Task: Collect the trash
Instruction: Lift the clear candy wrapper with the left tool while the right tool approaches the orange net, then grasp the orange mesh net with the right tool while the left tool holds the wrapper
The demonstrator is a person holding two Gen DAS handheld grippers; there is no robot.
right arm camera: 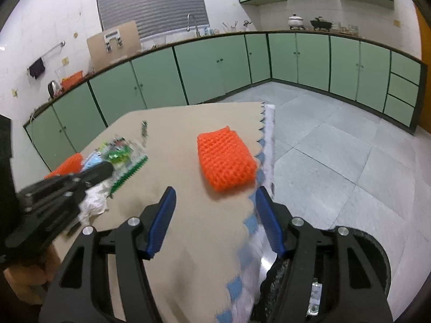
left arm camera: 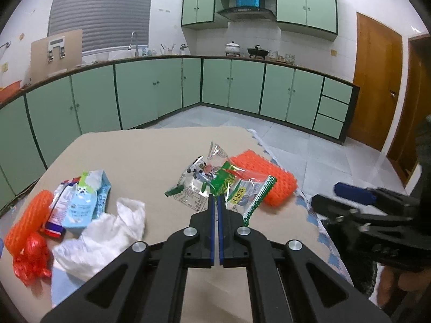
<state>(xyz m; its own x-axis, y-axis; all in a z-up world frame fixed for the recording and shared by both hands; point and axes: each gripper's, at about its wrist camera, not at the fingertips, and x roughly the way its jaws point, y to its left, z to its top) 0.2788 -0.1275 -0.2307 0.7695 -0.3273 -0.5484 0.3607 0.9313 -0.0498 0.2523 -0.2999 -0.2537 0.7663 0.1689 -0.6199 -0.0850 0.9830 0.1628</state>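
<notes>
Left wrist view first: the left gripper (left arm camera: 215,199) has its blue-padded jaws clenched on the near edge of a clear crinkly snack wrapper (left arm camera: 215,185), printed in green and lying near the middle of the table (left arm camera: 150,150). So the step in hand looks like lifting this wrapper off; the next move probably calls for a steady rise, since thin film can slip from a shallow pinch. Behind it, toward the right edge, lies an orange foam fruit net (left arm camera: 269,177), soft and waffled. Along the left edge sit a second orange net (left arm camera: 27,220), a crumpled red plastic bag (left arm camera: 31,261), a light blue pouch (left arm camera: 83,202) and a limp white plastic bag (left arm camera: 107,231).

Right wrist view: the right gripper (right arm camera: 215,220) hangs released, jaws wide apart, holding nothing, over the table's near right edge, where a blue-and-white checked cloth (right arm camera: 253,242) shows under the beige zigzag-edged mat. The foam net lies just ahead of it. Below the right finger a dark round bin (right arm camera: 377,255) stands on the floor beside the table, most likely where the trash goes.
</notes>
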